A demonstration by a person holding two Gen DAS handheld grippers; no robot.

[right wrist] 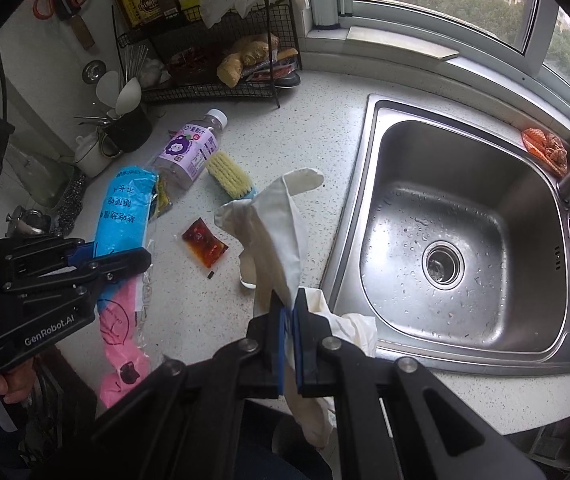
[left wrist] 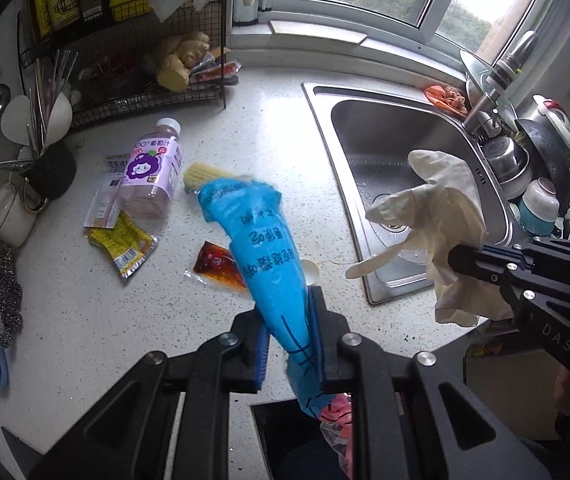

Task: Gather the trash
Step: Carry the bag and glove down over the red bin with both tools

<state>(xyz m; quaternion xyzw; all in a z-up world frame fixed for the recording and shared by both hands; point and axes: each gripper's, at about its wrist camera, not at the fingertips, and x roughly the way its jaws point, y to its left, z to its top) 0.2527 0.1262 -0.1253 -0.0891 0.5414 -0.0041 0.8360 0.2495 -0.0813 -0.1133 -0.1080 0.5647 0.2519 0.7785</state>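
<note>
Left hand-held gripper point(left wrist: 289, 344) clamped on blue bag point(left wrist: 253, 236), lifted above the surface point(left wrist: 269, 120). Right hand-held gripper point(right wrist: 289, 336) clamped on white glove point(right wrist: 273, 220), near the sink point(right wrist: 369, 128). Farther left: sauce packet point(right wrist: 204, 247), corn cob point(right wrist: 227, 172), purple bottle point(right wrist: 193, 150) lying on surface.

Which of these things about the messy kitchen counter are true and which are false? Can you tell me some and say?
1. The left gripper is shut on a blue plastic bag. True.
2. The right gripper holds the purple juice bottle. False: its fingers pinch a whitish rubber glove; the juice bottle lies on its side on the counter.
3. The sink is full of dishes. False: its basin has only water drops.
4. A red sauce packet lies on the counter. True.
5. A piece of corn cob lies near the bottle. True.
</note>
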